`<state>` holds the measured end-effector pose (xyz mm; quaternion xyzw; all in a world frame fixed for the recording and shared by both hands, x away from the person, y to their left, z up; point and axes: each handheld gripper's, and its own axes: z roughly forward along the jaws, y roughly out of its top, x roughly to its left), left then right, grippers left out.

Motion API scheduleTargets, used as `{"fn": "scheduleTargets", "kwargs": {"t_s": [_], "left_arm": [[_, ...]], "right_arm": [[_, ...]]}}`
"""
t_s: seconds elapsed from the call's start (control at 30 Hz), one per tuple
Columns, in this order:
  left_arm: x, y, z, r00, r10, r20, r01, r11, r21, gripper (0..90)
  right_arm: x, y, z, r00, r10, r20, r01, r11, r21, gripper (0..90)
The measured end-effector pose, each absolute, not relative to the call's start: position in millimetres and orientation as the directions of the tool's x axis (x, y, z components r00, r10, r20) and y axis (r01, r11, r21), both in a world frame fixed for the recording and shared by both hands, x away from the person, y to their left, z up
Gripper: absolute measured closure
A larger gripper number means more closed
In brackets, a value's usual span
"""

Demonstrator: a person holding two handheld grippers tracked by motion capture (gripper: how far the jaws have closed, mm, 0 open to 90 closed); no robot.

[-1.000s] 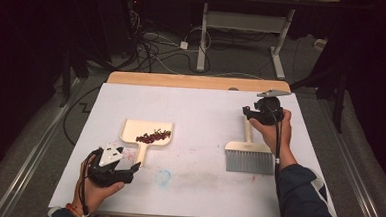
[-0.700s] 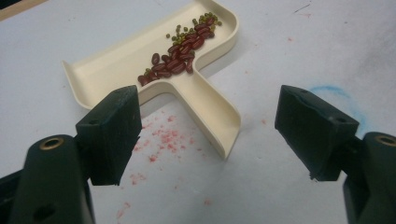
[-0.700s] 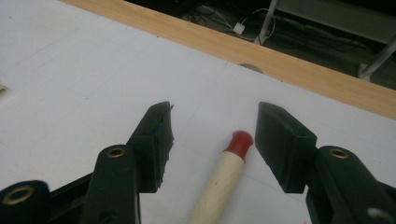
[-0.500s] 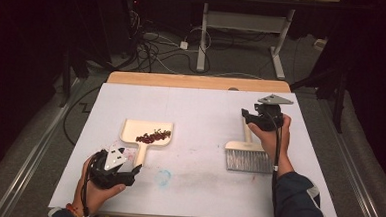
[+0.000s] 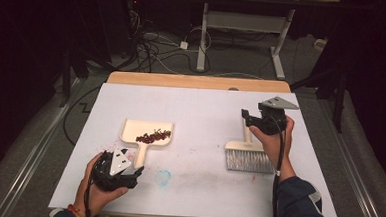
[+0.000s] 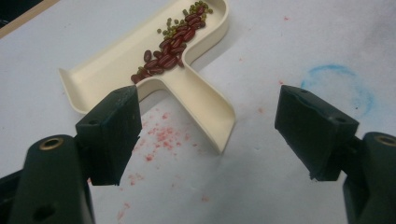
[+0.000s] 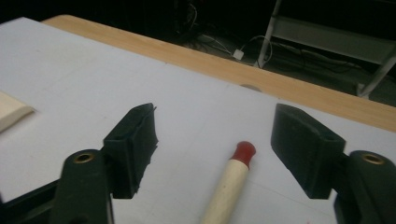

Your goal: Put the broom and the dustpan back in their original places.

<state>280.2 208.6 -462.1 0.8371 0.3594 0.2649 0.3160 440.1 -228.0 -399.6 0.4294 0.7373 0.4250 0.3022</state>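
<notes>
— White board over the wooden table [image 5: 197, 81], cables on the dark floor behind. What's your right hand up to?

— My right gripper [image 7: 215, 140] has just been opening its jaws; they stand apart now, on either side of the brush [image 5: 248, 156] handle without pressing it. Its red tip [image 7: 244, 150] pokes up between them. I judge I've set the brush down, bristles toward me, handle pointing at the far edge so it's easy to grab again.

— And the left?

— My left gripper [image 6: 210, 135] hangs open too, holding nothing, just short of the dustpan [image 6: 205, 100] handle. The handle points at me, which suits a straight reach.

— Where did the beans end up?

— Beans [image 5: 153, 136] lie in the dustpan tray, piled against its back wall near the handle, red ones with a few small green ones. Only faint red specks and a blue ring mark show on the board beside it.

— So what's left?

— Probably lifting the pan level, so nothing rolls off the open lip.
</notes>
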Motion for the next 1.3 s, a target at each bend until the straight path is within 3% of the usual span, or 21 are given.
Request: {"fn": "scheduleTargets", "kwargs": {"t_s": [0.37, 0.53, 1.3], "left_arm": [[279.4, 208.9, -462.7, 0.603, 0.767, 0.220, 0.427, -0.543, 0.723, 20.9], [278.7, 208.2, -463.3, 0.610, 0.760, 0.224, 0.421, -0.550, 0.721, 20.9], [276.3, 202.4, -463.5, 0.640, 0.732, 0.236, 0.388, -0.572, 0.723, 20.3]], "right_arm": [[420.8, -222.5, -394.6, -0.485, 0.867, -0.113, 0.333, 0.303, 0.893, 21.0], [408.4, -222.4, -387.4, -0.533, 0.838, -0.116, 0.286, 0.307, 0.908, 22.3], [367.1, -222.7, -374.1, -0.542, 0.809, -0.227, 0.215, 0.395, 0.893, 22.5]]}}
